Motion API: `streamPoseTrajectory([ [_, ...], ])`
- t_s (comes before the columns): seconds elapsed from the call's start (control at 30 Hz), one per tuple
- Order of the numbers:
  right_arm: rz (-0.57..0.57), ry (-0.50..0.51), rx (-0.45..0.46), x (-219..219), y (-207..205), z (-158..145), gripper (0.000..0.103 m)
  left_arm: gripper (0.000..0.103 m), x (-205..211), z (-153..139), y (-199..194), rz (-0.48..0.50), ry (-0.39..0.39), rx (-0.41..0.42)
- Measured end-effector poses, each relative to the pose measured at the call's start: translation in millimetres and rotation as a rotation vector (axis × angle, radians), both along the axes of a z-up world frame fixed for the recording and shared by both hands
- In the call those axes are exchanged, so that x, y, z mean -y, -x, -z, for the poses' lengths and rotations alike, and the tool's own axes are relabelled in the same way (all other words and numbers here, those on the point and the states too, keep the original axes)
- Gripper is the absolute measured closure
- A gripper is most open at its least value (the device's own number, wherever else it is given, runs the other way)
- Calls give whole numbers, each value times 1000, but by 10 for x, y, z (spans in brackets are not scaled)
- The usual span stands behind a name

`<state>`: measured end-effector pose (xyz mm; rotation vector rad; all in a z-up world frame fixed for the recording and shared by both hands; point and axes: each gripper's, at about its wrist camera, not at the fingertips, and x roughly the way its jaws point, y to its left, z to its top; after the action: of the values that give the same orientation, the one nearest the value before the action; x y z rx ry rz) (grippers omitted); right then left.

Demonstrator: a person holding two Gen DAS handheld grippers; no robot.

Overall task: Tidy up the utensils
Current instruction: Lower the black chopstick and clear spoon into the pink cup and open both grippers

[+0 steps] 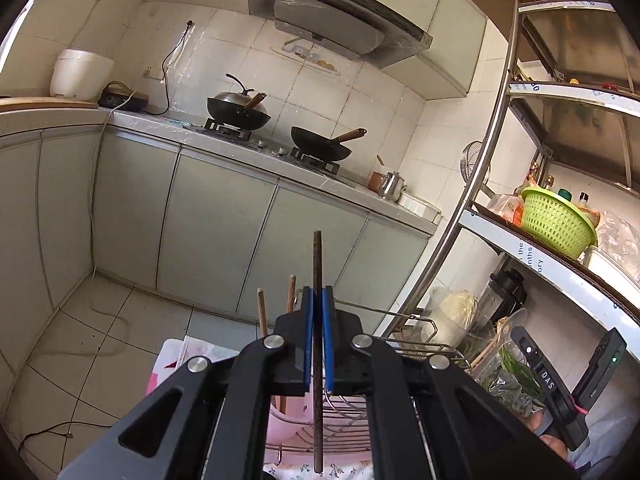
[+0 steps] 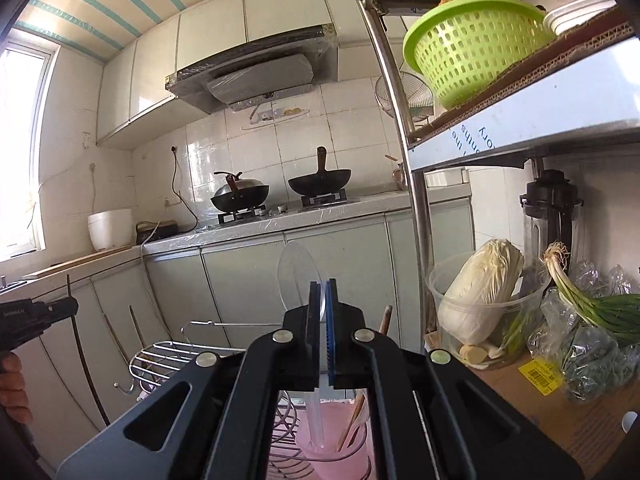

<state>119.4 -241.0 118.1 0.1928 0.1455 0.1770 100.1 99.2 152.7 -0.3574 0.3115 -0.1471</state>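
- pink holder (image 2: 320,432) contains wooden chopsticks (image 2: 352,420)
- left tongs (image 1: 317,300) clamp dark chopstick (image 1: 317,264), upright; right tongs (image 2: 324,300) clamp clear spoon (image 2: 298,276), bowl up

Black linkage grippers, blue-padded fingers, one bare hand in view

On my left gripper (image 1: 317,300) I see matte black angular arms with triangular cut-outs, four round silver pivot screws, and two flat fingers (image 1: 307,336) faced in blue. My right gripper (image 2: 323,294) is built the same: black arms, four silver pivots, and fingers (image 2: 330,332) whose blue pad shows fine ribbing along its edge. From the right wrist camera, the left gripper's black body appears at the frame's left edge with small pale lettering I cannot read, and the operator's left hand (image 2: 14,384) shows bare, reddish skin, no sleeve visible.
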Motion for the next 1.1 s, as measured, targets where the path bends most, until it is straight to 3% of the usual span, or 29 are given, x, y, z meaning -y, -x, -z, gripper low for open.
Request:
streamPoseTrajectory([
  [0.27,-5,27,-22,-54,60,178,100,99,-11,-121,-138,-39,-13,63],
  [0.63,-15,30,-51,-110,113,400,100,99,233,136,-343,-116,-150,126],
  [0.9,-9,13,-83,-63,127,508,100,99,322,500,-329,-108,-173,97],
  [1.1,-2,0,-105,-44,153,593,100,99,267,785,-240,-82,-139,28],
])
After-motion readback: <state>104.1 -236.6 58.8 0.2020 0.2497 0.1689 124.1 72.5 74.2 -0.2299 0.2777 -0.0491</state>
